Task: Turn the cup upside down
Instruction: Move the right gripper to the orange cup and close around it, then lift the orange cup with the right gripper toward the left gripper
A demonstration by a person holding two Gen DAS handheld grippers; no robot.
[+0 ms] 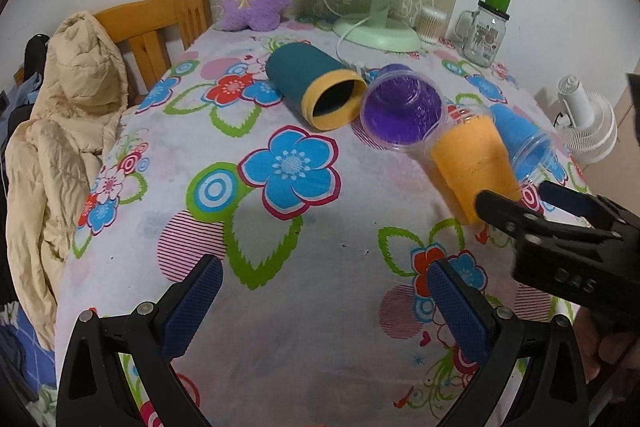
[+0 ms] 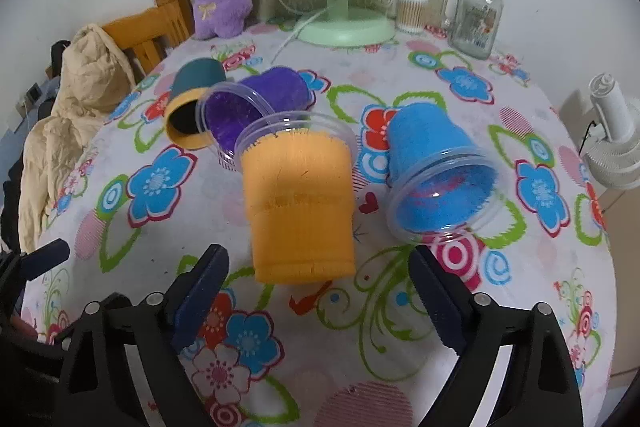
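Orange cup (image 2: 298, 203) on its side, base toward right gripper (image 2: 320, 291).

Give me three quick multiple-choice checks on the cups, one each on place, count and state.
1. What lies straight ahead of the right gripper?
A. orange cup
B. glass jar
C. fan

2. How many cups lie on the table?
A. two
B. four
C. six

3. The left gripper is:
A. shut on a cup
B. open, holding nothing
C. out of view

Answers:
1 A: the orange cup lies just past its fingers.
2 B: teal cup, purple cup, orange, blue cup, all on their sides.
3 B: only tablecloth shows between its fingers.
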